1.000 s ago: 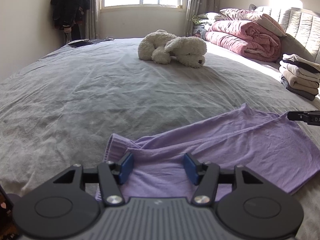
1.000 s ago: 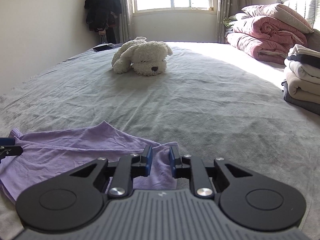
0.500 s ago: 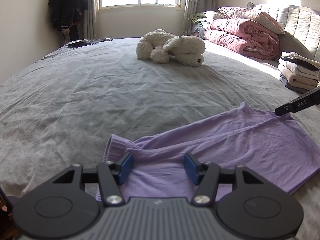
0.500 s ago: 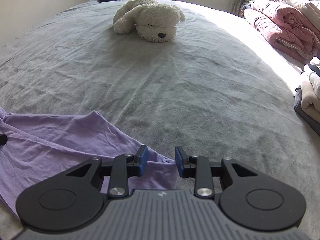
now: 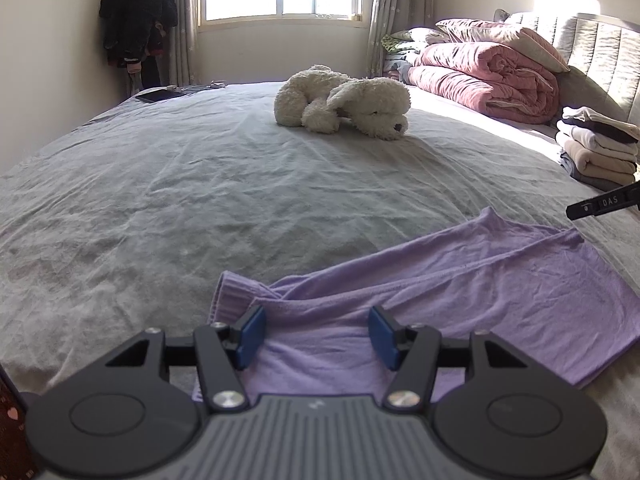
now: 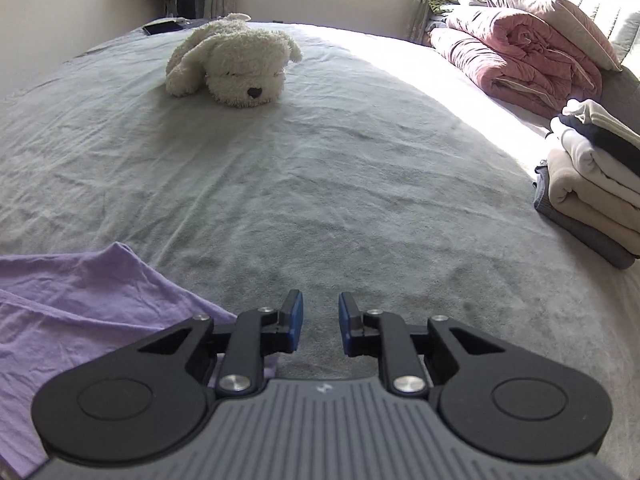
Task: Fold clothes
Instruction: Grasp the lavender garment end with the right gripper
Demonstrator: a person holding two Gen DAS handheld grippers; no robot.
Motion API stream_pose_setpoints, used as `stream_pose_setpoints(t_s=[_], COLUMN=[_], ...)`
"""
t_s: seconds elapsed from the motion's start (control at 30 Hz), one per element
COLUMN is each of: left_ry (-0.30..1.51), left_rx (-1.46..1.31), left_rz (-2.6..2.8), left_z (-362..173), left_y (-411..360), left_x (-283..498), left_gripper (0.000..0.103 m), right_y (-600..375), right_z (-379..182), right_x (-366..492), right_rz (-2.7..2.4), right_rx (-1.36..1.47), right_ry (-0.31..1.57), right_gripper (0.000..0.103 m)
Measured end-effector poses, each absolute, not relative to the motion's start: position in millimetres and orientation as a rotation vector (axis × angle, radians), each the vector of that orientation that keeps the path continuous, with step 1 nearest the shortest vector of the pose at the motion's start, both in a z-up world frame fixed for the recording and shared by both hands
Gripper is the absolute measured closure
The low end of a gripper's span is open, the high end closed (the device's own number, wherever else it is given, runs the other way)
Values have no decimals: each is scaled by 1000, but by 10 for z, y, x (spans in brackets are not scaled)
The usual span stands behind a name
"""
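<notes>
The purple garment (image 5: pixel 460 296) lies spread flat on the grey bed sheet (image 5: pixel 200 200), at the near edge of the bed, w/ one ribbed cuff at its left end. The left gripper (image 5: pixel 318 336) is above this cuff end; its jaws stand apart over the cloth and the blue pads do not press on it, so it is released. The right gripper (image 6: pixel 320 324) is beside the right end of the garment, above bare sheet. Its jaws have just been closing to a narrow gap, but nothing is between them; the cloth lies left of and under its body, not in the pads. In the left view a black finger of the right gripper shows at the right edge, above the cloth's far corner. Further on the bed are a white plush dog (image 6: pixel 232 64), a rolled pink quilt (image 5: pixel 484 76) and a stack of folded clothes (image 6: pixel 592 184) at the right side.
</notes>
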State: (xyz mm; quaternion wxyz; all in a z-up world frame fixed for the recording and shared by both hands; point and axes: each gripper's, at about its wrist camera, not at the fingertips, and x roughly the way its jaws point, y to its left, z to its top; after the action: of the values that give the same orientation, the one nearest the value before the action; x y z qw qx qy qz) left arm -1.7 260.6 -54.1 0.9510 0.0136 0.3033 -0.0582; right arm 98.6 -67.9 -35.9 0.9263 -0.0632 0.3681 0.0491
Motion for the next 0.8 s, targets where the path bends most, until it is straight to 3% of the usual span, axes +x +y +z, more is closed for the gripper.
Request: stream_pose_setpoints(t_s=[0.23,0.47,0.8], left_ry=[594,625,630], left_rx=[7,47,79], left_rz=[-103,-106,-103], left_z=[-486,-595,-603], left_y=[2622,2566,2529], left_x=[-52,-23,-15], left_gripper=[44,44,44], right_y=[-603,-410,-652], right_z=[-242,-505,-645], right_x=[662,605,745], right_rz=[220,262,181], right_rx=[-34,-50,-36], right_ry=[708,730,667], right_gripper=[83,83,91])
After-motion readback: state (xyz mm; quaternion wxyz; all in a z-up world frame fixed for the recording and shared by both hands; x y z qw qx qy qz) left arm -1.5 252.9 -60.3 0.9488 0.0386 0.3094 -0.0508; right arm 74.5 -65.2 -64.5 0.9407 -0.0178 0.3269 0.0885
